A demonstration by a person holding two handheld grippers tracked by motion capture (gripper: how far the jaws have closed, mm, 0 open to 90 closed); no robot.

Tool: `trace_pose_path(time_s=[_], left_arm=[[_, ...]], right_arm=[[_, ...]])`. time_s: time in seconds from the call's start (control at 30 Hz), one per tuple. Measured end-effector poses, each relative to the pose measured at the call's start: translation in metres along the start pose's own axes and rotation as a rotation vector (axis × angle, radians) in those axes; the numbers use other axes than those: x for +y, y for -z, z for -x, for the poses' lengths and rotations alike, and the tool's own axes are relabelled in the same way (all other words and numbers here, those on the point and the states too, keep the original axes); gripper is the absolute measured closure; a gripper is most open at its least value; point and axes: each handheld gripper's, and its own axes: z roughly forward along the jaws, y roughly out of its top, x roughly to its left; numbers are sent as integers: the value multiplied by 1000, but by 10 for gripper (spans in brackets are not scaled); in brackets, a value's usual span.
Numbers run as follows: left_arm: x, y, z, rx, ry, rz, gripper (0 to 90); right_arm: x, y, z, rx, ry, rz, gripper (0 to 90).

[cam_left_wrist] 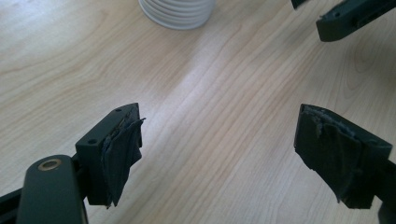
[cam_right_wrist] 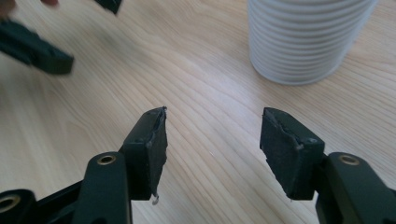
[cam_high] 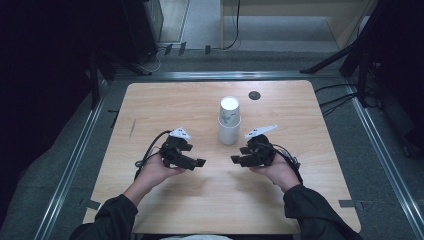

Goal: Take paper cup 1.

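Note:
A stack of upturned white paper cups point(cam_high: 229, 121) stands on the wooden table point(cam_high: 165, 100), a little beyond the two hands. My left gripper point(cam_high: 197, 161) rests low at the left of centre and points right, open with bare wood between its jaws point(cam_left_wrist: 219, 130). The ribbed foot of the cup stack point(cam_left_wrist: 177, 11) lies ahead of it. My right gripper point(cam_high: 236, 160) faces it from the right, open with nothing between its jaws point(cam_right_wrist: 215, 130). The cup stack point(cam_right_wrist: 306, 37) stands just ahead and to the right of those jaws. The worn black pads point(cam_right_wrist: 152, 140) look frayed at the edges.
A dark round cap point(cam_high: 254, 95) is set in the tabletop near the far edge. The other gripper's jaw point(cam_left_wrist: 355, 16) crosses the top right of the left gripper view. Metal rails point(cam_high: 75, 165) run along the floor on both sides, with stand legs point(cam_high: 330, 60) behind.

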Motion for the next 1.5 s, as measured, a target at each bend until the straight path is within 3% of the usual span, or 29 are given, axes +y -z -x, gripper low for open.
trace_pose_path(time_s=[0.17,0.23,0.33,0.4,0.57,0.63,0.7,0.77,0.83,0.9,1.07,1.2,1.3,1.5], left_arm=[[2,5,-4,0,-2,17,158],[1,6,-5,5,-3,11,159],[0,8,-5,12,-10,7,159],[0,10,-6,13,-15,11,162],[0,10,-7,39,-30,2,163],[-1,9,-8,46,-35,-7,163],[-1,9,-10,49,-33,-1,164],[-1,10,-12,46,-27,4,206],[-2,11,-15,44,-26,4,217],[-2,11,-17,39,-22,5,217],[-2,10,-18,29,-22,2,218],[-2,9,-15,37,-51,-12,218],[-2,9,-15,34,-53,-13,218],[-3,14,-21,39,-46,-11,218]], right_arm=[[-1,5,3,16,-22,46,572],[-2,9,1,12,1,72,572],[-3,10,1,9,26,54,553],[-2,10,-3,17,114,44,519],[2,12,-3,38,91,31,410],[3,12,0,52,82,19,414],[3,13,2,53,82,26,380],[5,15,8,7,54,58,309],[5,17,15,17,14,78,307],[5,18,18,25,11,81,317],[6,23,21,21,70,62,391],[7,24,19,17,109,57,398],[10,24,18,13,131,44,401],[21,32,13,7,170,75,381]])
